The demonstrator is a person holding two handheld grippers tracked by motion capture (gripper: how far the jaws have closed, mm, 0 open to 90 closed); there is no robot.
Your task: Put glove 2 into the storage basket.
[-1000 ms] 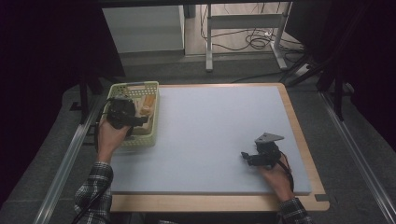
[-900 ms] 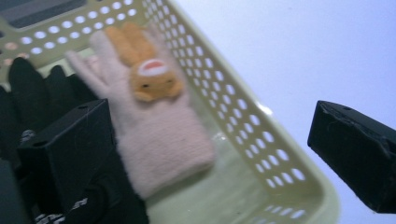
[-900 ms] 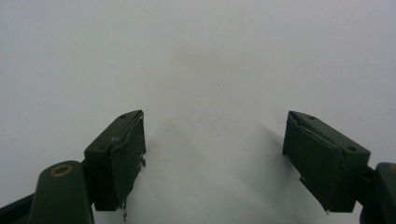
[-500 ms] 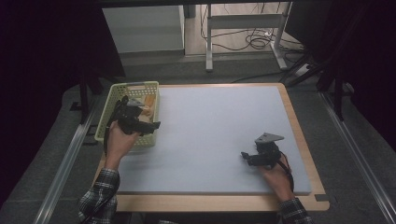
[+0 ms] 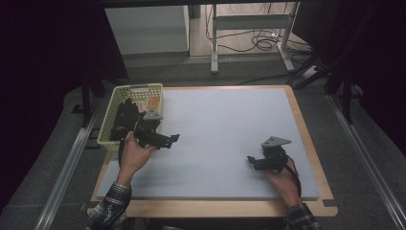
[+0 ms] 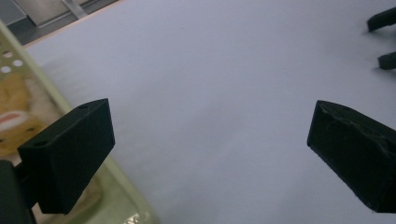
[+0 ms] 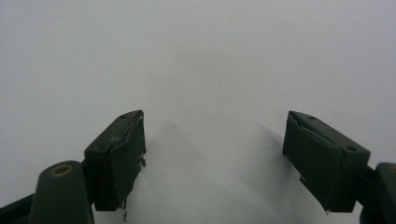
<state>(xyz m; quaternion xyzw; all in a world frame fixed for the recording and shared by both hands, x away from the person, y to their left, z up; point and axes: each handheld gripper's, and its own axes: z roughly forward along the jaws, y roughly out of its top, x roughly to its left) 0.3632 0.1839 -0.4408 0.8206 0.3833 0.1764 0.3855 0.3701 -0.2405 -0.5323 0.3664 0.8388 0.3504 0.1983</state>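
At the left edge of the table (image 5: 225,191) my left gripper (image 5: 173,138) hangs just beside the yellow basket (image 5: 106,125), jaws spread wide with nothing between them; in the left gripper view the basket's pale wall (image 6: 122,186) sits right by the near jaw and white mat lies ahead. Dark items (image 5: 125,112) and something orange or wooden (image 5: 153,103) lie inside the basket; what exactly they are I cannot tell. My right gripper (image 5: 251,161) rests low on the mat near the right edge, likewise released and empty, well apart from the basket. I judge the work to be unloading the basket, and I'm between picks: next I need to swing the left gripper back over the rim, drop the jaws around one piece, and close. Compared with a second ago, my left hand has come out of the basket and turned toward the open mat, while the right hand hasn't budged
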